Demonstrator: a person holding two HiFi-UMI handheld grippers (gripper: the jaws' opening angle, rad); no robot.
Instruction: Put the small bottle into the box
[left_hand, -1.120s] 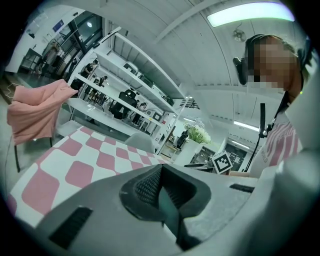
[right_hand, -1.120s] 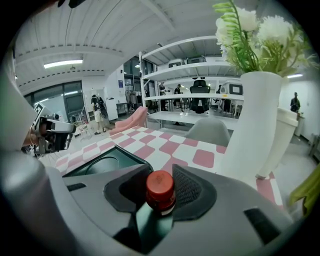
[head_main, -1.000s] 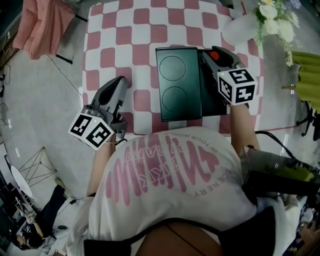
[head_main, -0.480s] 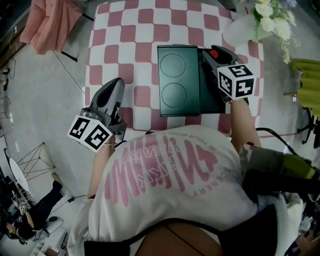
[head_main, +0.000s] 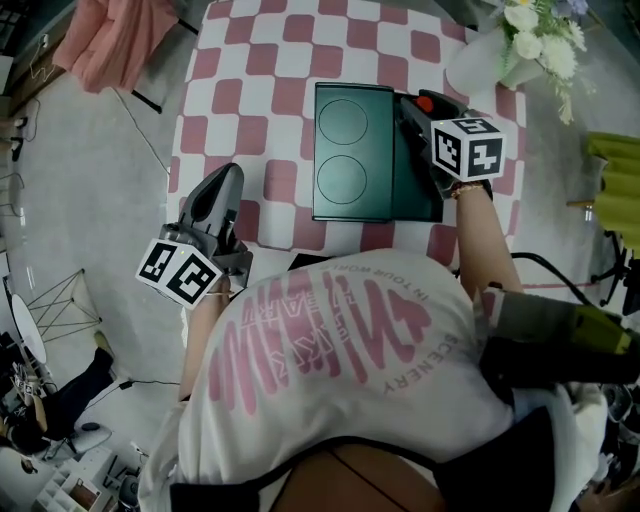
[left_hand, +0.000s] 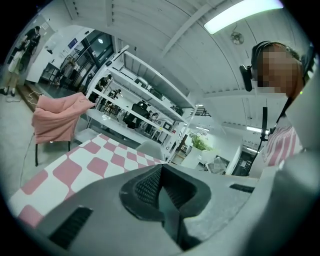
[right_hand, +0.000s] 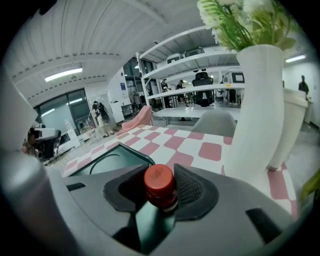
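We see the right gripper (head_main: 418, 112) over the right half of the dark green box (head_main: 350, 150), which lies open on the table (head_main: 270, 90) with its pink and white checked cloth. In the right gripper view the small bottle (right_hand: 160, 186) stands between the jaws with its red cap toward the far side. The jaws have just eased a little wider, yet the pads sit against the bottle's sides and grip it. We cannot tell whether the bottle touches the box beneath it. The box's left half shows two round hollows, both bare. The left gripper (head_main: 228, 180) hangs at the near left edge of the table, well apart from the box and pointing toward the far side. In its own view the jaws meet at the tips with nothing between them. A white vase (head_main: 480, 60) of flowers (head_main: 540, 40) stands at the far right corner of the table. A pink cloth (head_main: 125, 40) is draped off the table, to the far left.
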